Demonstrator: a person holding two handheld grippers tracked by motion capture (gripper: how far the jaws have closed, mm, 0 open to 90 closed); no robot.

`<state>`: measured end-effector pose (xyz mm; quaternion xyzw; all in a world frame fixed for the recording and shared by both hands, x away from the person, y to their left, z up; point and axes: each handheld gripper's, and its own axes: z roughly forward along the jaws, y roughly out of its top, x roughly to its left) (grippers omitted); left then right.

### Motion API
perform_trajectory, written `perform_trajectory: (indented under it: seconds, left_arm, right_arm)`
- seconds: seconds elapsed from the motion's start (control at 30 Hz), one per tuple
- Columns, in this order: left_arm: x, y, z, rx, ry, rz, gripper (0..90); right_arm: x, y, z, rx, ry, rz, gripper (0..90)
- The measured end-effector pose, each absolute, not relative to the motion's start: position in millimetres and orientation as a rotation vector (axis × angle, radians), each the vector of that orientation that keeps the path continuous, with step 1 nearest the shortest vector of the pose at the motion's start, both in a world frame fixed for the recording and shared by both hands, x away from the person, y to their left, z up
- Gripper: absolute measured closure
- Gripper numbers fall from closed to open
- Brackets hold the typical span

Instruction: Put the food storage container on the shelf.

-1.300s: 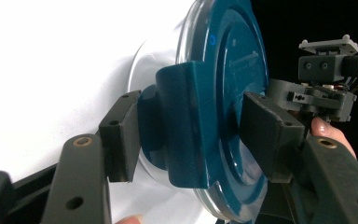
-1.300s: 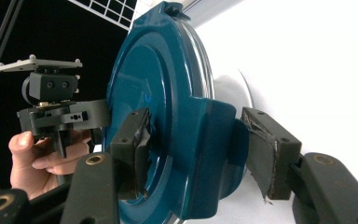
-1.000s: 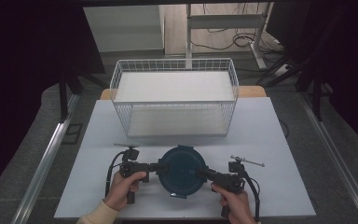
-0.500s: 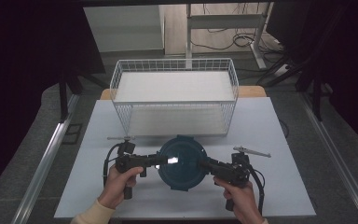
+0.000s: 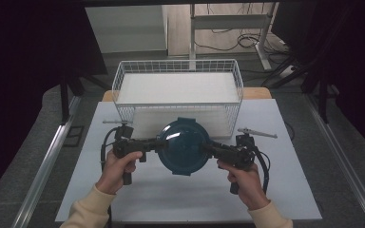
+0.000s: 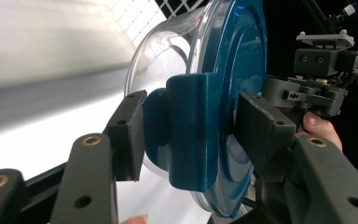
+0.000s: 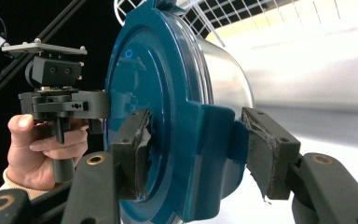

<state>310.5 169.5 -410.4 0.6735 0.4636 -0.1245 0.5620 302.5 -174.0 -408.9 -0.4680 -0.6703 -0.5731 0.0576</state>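
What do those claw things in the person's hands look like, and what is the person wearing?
Each claw, left claw and right claw, is black and dark grey, with two flat square-ended pads on hinged bars with brass-coloured pins. A black cable loops from each handle. A thin grey plate sits on top. The sleeves are cream-coloured.

Glossy teal plastic lid (image 5: 183, 146), clear container (image 6: 168, 51), wire basket (image 5: 178, 66).

Hidden and cut-off parts around the lidded container

From above, the teal lid (image 5: 182, 146) hides the clear container body beneath it and part of the wire basket's (image 5: 177, 90) front wall. In the left gripper view, the container's (image 6: 168, 56) top and lower rim run off the picture's edges, and the tabletop (image 6: 37, 84) behind is blurred.
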Motion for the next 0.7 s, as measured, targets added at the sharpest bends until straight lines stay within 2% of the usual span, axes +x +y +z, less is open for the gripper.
perform_trajectory:
  seconds: [0.37,0.7]
  left_arm:
    - [332,175,-364,1.583,1.042,-0.221,45.1]
    - [352,175,-345,1.558,1.028,-0.209,44.6]
  right_arm:
    - [330,-169,-362,-1.360,-2.079,-1.776,44.5]
    - [351,-167,-332,-1.326,-2.146,-1.793,44.5]
